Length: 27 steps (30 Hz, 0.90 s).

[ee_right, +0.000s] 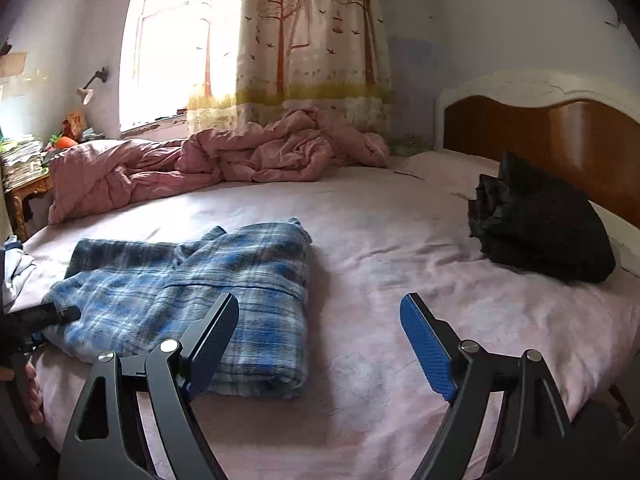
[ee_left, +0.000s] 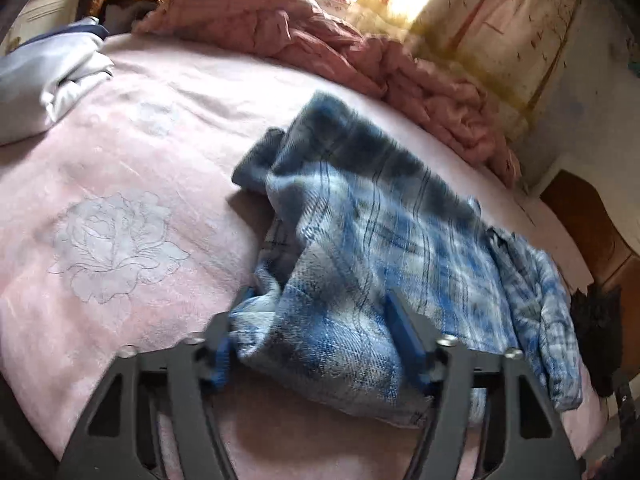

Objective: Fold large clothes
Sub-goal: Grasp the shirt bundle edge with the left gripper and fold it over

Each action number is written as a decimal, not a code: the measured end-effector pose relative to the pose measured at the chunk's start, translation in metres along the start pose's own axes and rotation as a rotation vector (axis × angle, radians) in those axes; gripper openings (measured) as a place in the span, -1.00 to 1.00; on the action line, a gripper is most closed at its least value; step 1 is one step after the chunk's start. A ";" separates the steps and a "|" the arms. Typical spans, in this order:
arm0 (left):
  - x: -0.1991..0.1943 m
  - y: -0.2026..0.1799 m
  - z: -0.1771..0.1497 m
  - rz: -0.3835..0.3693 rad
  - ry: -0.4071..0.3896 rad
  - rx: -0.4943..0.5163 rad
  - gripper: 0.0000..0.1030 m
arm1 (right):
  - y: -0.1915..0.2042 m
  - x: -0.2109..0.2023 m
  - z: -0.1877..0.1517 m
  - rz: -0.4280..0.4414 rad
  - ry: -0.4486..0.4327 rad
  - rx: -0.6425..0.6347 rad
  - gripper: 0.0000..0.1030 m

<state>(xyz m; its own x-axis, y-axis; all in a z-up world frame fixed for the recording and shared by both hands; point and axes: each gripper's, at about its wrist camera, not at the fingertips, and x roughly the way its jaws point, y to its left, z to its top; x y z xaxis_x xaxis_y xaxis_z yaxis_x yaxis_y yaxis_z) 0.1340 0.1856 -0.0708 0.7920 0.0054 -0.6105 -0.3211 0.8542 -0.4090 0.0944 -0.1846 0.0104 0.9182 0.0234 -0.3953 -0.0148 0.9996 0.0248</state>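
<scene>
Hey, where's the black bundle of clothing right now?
In the right wrist view the black bundle sits at the right on the pink bedsheet, just in front of the wooden headboard, well apart from the blue plaid shirt at the left.

You have a blue and white plaid flannel garment (ee_right: 192,300) lying on the pink bed sheet (ee_right: 400,240), partly folded into a thick, rumpled bundle with several layers stacked at its right edge. From the left wrist view the plaid cloth (ee_left: 360,248) bunches up at the near end, with one corner raised and a looser part trailing off to the right. A second piece, a black garment (ee_right: 540,228), sits in a crumpled heap well apart from it, near the wooden headboard.
</scene>
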 end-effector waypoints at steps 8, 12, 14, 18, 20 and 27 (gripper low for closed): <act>-0.029 -0.026 0.021 -0.064 -0.093 0.093 -0.76 | -0.002 0.009 -0.002 -0.014 0.038 0.013 0.64; -0.061 -0.070 0.032 -0.159 -0.176 0.164 -0.77 | 0.003 0.011 -0.004 -0.039 0.048 -0.016 0.64; -0.077 -0.099 0.035 -0.223 -0.215 0.191 -0.78 | 0.004 0.009 -0.004 -0.052 0.037 -0.028 0.64; -0.093 -0.153 0.028 -0.382 -0.205 0.269 -0.79 | 0.003 0.005 -0.001 -0.063 0.022 -0.031 0.64; -0.090 -0.180 0.014 -0.446 -0.170 0.319 -0.80 | 0.001 0.003 0.001 -0.070 0.016 -0.025 0.64; -0.023 -0.228 -0.053 -0.519 0.056 0.371 -0.80 | -0.026 -0.030 0.017 -0.215 -0.139 0.002 0.64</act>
<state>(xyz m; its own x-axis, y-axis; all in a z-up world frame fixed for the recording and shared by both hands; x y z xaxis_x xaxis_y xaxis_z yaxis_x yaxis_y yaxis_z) 0.1616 -0.0367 0.0004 0.7646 -0.4756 -0.4349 0.3057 0.8617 -0.4049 0.0740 -0.2114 0.0377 0.9459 -0.1925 -0.2613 0.1874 0.9813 -0.0446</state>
